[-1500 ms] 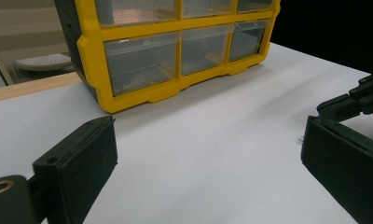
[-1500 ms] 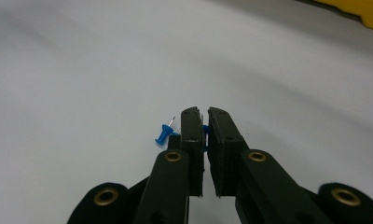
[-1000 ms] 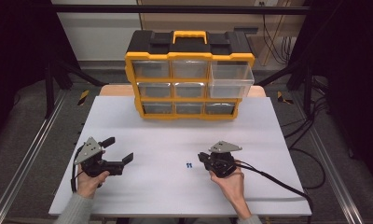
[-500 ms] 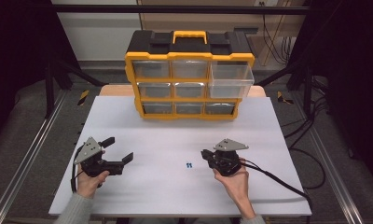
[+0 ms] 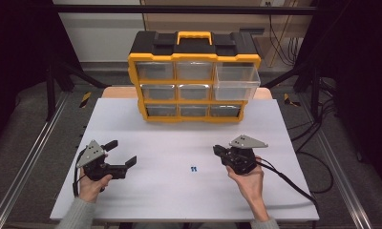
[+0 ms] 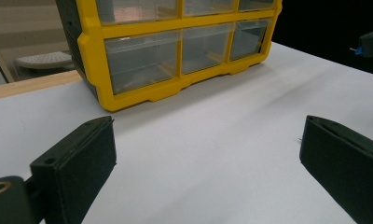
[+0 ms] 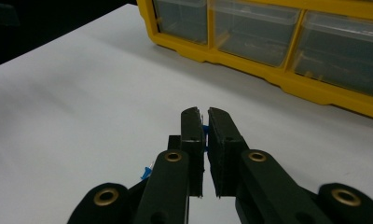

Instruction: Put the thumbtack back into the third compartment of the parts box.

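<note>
My right gripper [image 5: 218, 150] hovers over the right half of the white table [image 5: 284, 200]. In the right gripper view its jaws [image 7: 205, 115] stand shut on a tiny blue piece [image 7: 204, 129] pinched between the pads. Two more tiny blue pieces [image 5: 194, 168] lie on the table to its left. My left gripper [image 5: 121, 153] rests at the table's left, open, nothing between its jaws [image 6: 205, 135]. In the left gripper view the right gripper [image 6: 372, 43] appears at the top right with a blue tip [image 6: 357, 51].
A yellow and black drawer organizer [image 5: 194, 47] with clear drawers stands at the back of the table. Its top right drawer [image 5: 237, 81] is pulled out. A black cable [image 5: 294, 183] trails from the right gripper toward the table's right front corner.
The right gripper has lifted and drawn away to the right of the blue pieces on the table, its jaws still shut. The left gripper has stayed put.
</note>
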### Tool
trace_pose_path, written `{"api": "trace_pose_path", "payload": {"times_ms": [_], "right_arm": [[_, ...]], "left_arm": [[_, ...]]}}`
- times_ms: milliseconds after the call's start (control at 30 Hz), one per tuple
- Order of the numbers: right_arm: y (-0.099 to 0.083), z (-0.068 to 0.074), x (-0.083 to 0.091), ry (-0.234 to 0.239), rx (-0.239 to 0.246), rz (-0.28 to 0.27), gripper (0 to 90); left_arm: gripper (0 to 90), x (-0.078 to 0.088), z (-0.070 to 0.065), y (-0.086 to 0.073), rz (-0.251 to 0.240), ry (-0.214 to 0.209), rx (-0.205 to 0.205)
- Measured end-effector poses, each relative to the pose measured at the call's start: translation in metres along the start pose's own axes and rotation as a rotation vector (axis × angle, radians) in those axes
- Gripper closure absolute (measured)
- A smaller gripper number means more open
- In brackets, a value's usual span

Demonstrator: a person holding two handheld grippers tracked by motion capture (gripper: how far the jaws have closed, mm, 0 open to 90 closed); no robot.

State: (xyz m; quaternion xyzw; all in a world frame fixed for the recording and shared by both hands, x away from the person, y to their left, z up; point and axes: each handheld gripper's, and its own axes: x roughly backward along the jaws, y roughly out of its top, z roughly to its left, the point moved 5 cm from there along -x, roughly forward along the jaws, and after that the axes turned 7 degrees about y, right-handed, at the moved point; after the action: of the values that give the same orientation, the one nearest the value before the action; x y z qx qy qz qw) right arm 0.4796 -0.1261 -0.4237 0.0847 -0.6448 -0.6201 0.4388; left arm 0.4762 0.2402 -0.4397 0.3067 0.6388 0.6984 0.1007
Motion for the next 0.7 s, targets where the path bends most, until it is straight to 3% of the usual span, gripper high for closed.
{"api": "trace_pose_path", "payload": {"times_ms": [700], "right_arm": [[0.034,-0.012,0.026,-0.022,0.016,-0.06,85.7]], "left_arm": [[2.9,0.0,0.0,0.0,-0.002,-0.001,0.002]]}}
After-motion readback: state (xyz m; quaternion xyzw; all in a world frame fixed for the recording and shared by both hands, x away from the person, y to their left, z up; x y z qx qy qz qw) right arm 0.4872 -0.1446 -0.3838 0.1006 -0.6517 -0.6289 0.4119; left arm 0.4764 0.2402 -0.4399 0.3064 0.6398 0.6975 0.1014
